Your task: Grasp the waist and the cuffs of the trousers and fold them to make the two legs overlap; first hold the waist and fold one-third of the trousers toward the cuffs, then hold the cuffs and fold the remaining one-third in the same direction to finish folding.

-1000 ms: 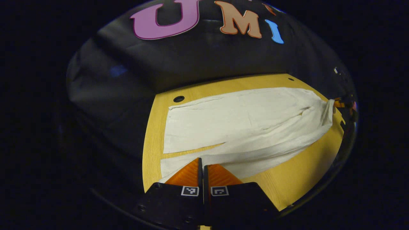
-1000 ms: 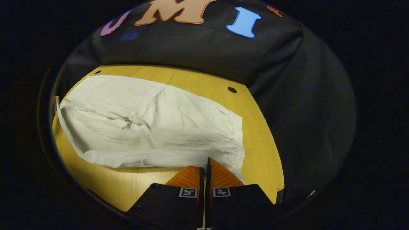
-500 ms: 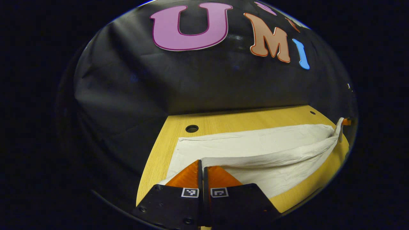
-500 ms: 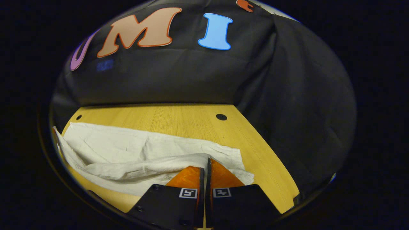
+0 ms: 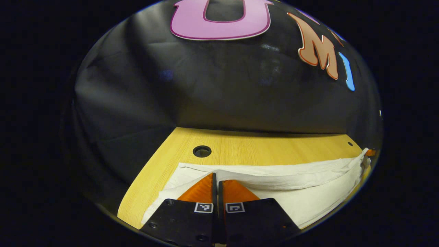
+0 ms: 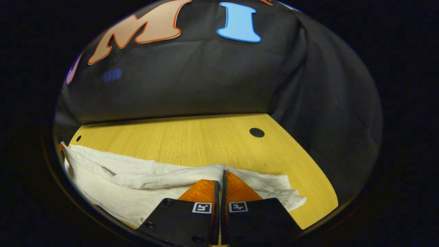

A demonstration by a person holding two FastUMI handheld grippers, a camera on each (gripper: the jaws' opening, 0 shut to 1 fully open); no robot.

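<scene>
White trousers (image 5: 308, 192) lie lengthwise on the yellow wooden table (image 5: 260, 151). My left gripper (image 5: 215, 175) is shut on the cuff edge of the near leg, which it holds up over the far leg. In the right gripper view the trousers (image 6: 113, 185) stretch off to the left. My right gripper (image 6: 221, 173) is shut on the waist edge, with cloth bunched around its fingers. The raised near leg hangs as a long fold between the two grippers, above the layer lying flat. The other gripper (image 5: 369, 152) peeks out at the far right end of the cloth.
Black cloth walls close in the table on the far side and at both ends. A round hole (image 5: 201, 151) sits near the table's far corner by the cuffs, and another hole (image 6: 257, 132) by the waist. Bare wood lies beyond the trousers.
Both grippers have carried the near leg's edge up and toward the far side, over the other leg. The views have tipped up, and less of the flat trousers is visible.
</scene>
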